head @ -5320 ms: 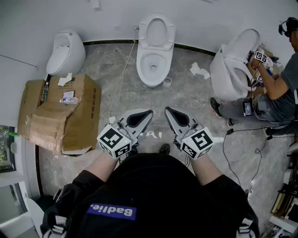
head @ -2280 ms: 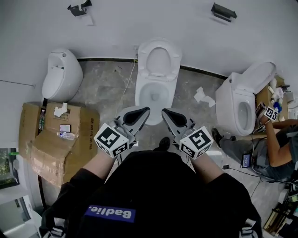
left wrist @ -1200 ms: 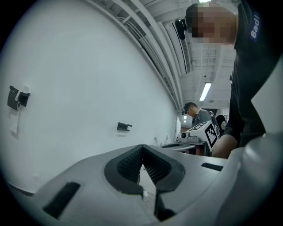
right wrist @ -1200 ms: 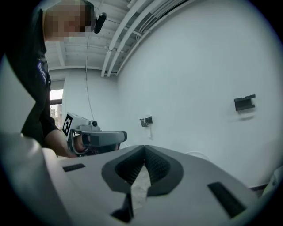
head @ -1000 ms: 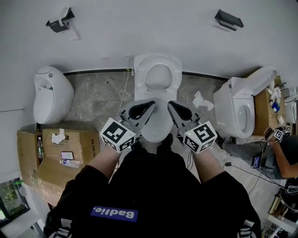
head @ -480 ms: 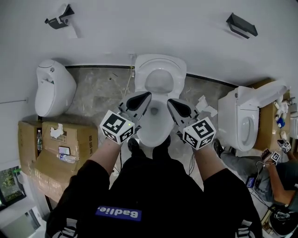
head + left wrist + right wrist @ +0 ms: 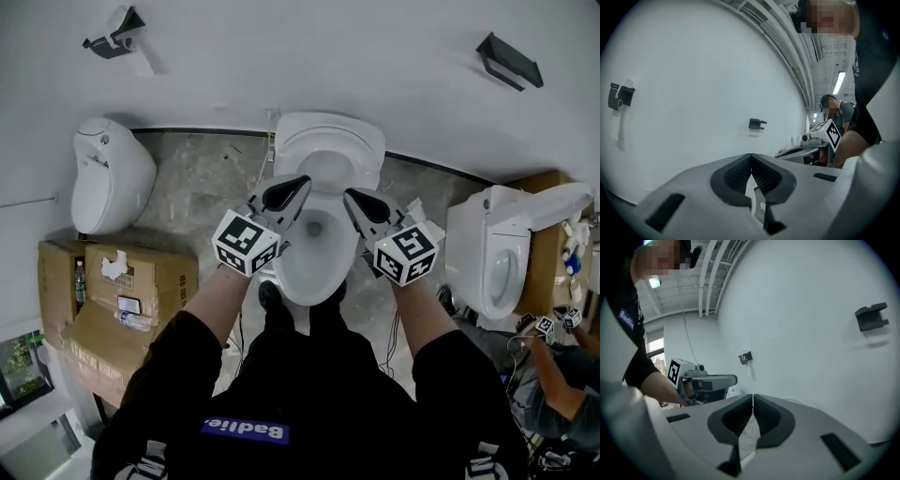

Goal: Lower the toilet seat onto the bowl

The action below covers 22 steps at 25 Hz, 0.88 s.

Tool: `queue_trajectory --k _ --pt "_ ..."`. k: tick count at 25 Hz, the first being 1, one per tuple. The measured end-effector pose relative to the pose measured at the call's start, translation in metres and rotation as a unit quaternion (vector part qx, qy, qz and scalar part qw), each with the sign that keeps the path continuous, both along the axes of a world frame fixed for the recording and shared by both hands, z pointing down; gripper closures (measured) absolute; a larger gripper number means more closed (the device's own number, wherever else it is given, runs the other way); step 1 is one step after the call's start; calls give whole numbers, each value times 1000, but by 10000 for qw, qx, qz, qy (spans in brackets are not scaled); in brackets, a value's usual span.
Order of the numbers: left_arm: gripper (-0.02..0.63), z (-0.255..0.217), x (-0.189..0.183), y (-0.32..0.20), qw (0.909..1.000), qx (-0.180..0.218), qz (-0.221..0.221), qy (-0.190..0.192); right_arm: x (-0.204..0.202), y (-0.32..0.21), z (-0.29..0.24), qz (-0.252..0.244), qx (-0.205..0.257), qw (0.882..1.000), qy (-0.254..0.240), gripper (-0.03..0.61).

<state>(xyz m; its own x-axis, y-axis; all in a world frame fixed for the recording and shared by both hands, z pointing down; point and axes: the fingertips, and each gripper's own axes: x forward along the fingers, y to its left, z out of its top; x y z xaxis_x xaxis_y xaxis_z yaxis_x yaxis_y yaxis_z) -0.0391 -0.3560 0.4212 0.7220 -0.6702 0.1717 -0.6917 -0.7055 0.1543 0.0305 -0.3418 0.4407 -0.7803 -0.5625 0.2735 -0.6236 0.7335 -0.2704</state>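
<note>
Urinal (image 7: pixel 105 183): stands at 9 o'clock, against the wall.
Cardboard box (image 7: pixel 122 300): lies at 8 o'clock on the floor.
Left gripper (image 7: pixel 298 181): jaws pressed together, nothing between; hovers above the bowl's 10 o'clock side.
Toilet seat (image 7: pixel 328 131): stands raised at 12 o'clock of the bowl (image 7: pixel 314 272), against the wall.
Right gripper (image 7: pixel 351 195): jaws together, empty; hovers above the 2 o'clock side.
Second toilet (image 7: pixel 497 258): stands at 3 o'clock.
</note>
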Motion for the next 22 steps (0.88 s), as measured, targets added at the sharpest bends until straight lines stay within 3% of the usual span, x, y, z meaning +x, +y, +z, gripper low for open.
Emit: queue_trajectory --k 8,18,22 --pt "597 26 2 -41 9997 -50 74 -236 1 -45 32 10 -7 9997 239 549" --pt "594 98 -4 -93 9954 -287 163 -900 13 -97 85 35 -129 9972 732 548" --pt "512 121 -9 -108 9922 -419 159 -1161 21 -112 100 47 -102 9948 1011 530"
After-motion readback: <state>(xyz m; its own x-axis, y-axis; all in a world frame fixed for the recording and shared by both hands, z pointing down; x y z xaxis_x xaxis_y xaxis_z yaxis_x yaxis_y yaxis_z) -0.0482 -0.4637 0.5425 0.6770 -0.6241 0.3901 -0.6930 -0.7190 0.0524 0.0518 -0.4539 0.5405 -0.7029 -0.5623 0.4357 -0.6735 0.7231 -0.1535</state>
